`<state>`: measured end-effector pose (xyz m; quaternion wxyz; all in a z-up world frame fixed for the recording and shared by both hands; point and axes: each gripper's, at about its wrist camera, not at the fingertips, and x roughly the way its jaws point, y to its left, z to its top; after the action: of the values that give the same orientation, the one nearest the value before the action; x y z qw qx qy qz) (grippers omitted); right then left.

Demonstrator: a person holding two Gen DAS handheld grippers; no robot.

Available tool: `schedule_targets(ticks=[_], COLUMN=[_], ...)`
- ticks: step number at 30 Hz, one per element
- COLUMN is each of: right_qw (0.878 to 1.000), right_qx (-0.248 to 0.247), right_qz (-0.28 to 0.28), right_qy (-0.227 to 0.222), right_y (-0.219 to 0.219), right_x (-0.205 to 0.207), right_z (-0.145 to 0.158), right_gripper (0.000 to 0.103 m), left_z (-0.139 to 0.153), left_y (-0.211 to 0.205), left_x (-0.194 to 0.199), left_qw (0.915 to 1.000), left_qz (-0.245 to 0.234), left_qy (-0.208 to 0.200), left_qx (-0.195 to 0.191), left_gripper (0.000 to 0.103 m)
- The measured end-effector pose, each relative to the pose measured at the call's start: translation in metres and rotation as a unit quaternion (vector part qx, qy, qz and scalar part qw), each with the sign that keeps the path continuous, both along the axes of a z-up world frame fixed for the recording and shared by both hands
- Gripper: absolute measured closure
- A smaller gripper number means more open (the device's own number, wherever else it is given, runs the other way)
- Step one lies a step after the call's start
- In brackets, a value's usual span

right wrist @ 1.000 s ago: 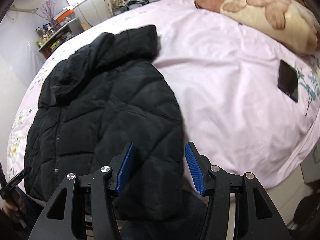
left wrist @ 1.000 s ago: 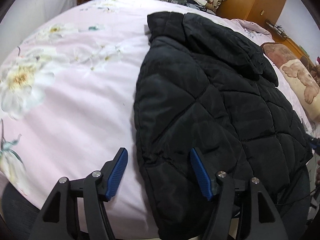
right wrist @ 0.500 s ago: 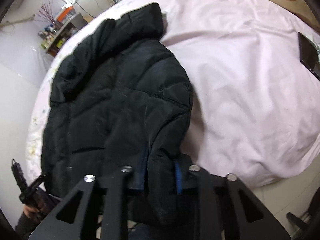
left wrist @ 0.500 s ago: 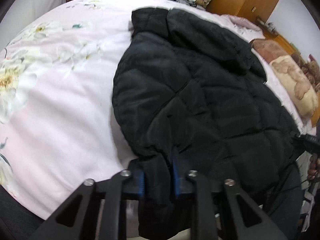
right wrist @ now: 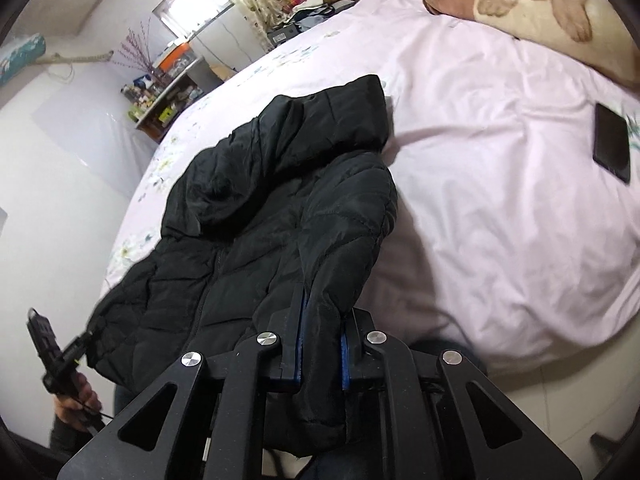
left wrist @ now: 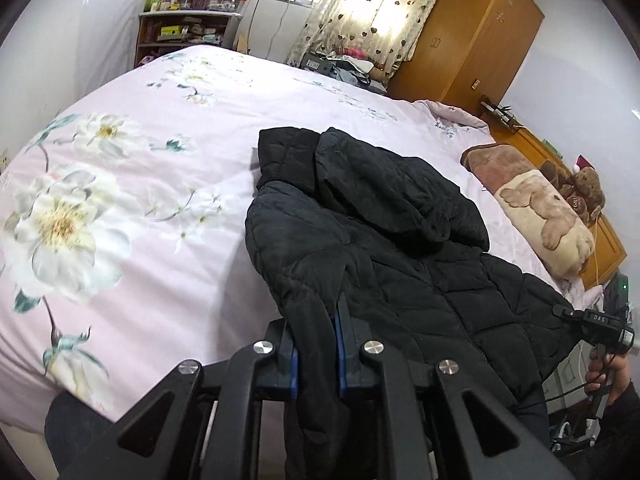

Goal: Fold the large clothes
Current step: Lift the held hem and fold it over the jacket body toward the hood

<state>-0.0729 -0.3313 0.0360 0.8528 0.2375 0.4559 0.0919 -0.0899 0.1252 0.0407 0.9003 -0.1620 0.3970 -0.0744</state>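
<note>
A black jacket [left wrist: 380,240] lies on the pink bed [left wrist: 140,200], hood away from the near edge. The left gripper [left wrist: 316,344] and right gripper [right wrist: 322,348], jaws closing narrow, each pinch 1 fold of the jacket's hem. A phone [right wrist: 612,142] lies on the bed beyond the jacket's sleeve.

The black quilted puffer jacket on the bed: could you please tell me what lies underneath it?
Under the black quilted puffer jacket only the pink floral bedspread shows, at its edges. Whatever its body covers is hidden.
</note>
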Motion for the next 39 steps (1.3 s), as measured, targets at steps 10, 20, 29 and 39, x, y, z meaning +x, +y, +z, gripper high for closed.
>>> schedule_targets(ticks=[10,20,29,39], right_qw=[0.998,0.993,0.997,0.995], right_qx=[0.026,0.044,0.032,0.021], right_qz=[-0.012,-0.05,-0.064,-0.062], right_qy=[-0.051,-0.1,-0.032,0.073], right_y=[-0.001,-0.013,-0.013,-0.005], right_x=[0.021,0.111,0.236,0.33], right_z=[0.033,0.079,0.052,-0.037], right_gripper=[0.09,0.09,0.09,0.084], left_z=[0.041,0.075,0.044,-0.048], left_y=[0.004,0.024,0.019,0.012], left_x=[0.04,0.142,0.271,0.349], left_qw=[0.9981,0.9926,0.9964,0.9944], left_qz=[0.005,0.045,0.064,0.078], left_qy=[-0.051,-0.08,-0.025,0.063], left_qx=[-0.036,-0.079,-0.05,-0.032], left_gripper=[0.089,0.089,0.089,0.084])
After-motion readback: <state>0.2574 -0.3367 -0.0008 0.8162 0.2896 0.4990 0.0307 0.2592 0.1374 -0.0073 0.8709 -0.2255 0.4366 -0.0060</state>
